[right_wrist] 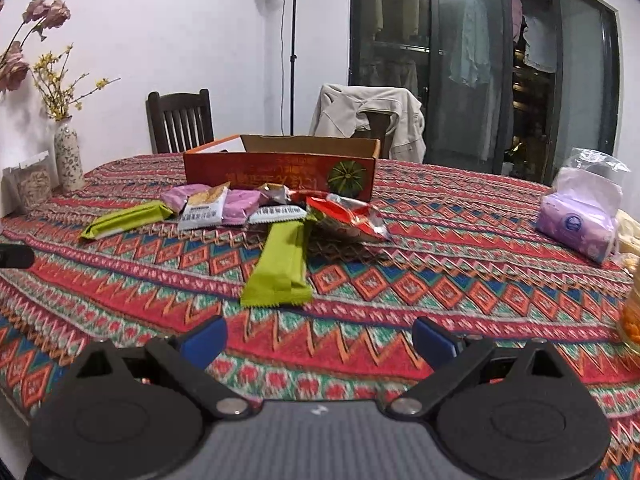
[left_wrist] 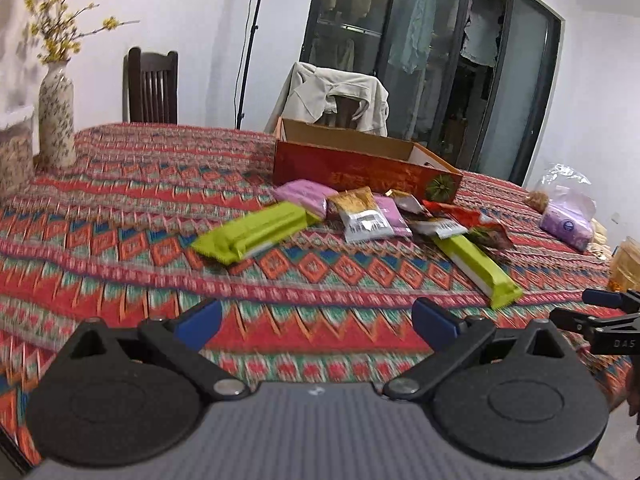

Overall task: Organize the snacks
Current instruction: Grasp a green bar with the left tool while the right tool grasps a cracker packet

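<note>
1. Snacks [right_wrist: 256, 212] lie in a loose pile mid-counter [right_wrist: 440, 280], just near of the open red box [right_wrist: 280, 172].
2. Left tool [left_wrist: 316, 320] hovers near, jaws apart, empty.
3. Right tool [right_wrist: 320, 338] likewise apart, facing a green bar [right_wrist: 280, 264].

The inside floor of the open red cardboard box [right_wrist: 280, 168] sits hidden behind its front wall. A red foil packet [right_wrist: 344, 216] covers the far end of the nearer green snack bar [right_wrist: 280, 264]. The printed lettering on the white-labelled packet [left_wrist: 362, 220] blurs beyond reading. An orange-filled clear jar [right_wrist: 632, 316] is cut by the right edge.
</note>
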`<state>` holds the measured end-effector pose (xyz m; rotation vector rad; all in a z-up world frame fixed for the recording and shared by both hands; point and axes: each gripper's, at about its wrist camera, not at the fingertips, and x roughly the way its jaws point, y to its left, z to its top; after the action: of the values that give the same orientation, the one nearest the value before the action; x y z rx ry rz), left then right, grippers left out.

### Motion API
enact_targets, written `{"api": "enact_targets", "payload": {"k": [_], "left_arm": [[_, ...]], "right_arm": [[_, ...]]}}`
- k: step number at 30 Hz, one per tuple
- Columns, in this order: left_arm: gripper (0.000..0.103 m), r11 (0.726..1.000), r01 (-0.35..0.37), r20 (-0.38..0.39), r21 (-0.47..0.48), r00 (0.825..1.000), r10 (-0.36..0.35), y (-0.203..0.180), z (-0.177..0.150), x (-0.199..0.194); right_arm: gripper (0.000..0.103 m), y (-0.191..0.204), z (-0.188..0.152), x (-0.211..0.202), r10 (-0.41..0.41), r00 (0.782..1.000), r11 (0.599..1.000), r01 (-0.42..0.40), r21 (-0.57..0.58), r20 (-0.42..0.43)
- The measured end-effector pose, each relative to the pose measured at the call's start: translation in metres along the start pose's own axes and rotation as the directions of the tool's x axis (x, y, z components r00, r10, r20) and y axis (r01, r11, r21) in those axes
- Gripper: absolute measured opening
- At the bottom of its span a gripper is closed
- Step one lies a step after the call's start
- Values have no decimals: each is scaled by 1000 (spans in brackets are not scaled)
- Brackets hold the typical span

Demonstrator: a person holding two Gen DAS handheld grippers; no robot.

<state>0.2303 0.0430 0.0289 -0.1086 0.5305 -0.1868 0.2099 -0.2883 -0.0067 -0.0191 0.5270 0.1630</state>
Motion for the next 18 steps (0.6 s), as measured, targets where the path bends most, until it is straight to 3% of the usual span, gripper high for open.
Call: {"api": "enact_targets", "payload": {"k": [8, 11, 13, 18], "left_arm": [[101, 987, -45, -13, 153, 999, 47, 20, 42, 76], [85, 974, -40, -52, 224, 997, 53, 27, 55, 113], [71, 970, -21, -95, 241, 994, 45, 34, 61, 137], [73, 982, 32, -132, 187, 991, -7, 52, 67, 170]], "right_arm": [[98, 24, 35, 43, 49, 999, 997, -48, -58, 12], [97, 41, 53, 61, 92, 996, 991, -89, -104, 20], [97, 55, 64, 76, 107, 994, 984, -102, -147, 24], [91, 91, 93, 127, 148, 989, 966, -147, -212, -12]]}}
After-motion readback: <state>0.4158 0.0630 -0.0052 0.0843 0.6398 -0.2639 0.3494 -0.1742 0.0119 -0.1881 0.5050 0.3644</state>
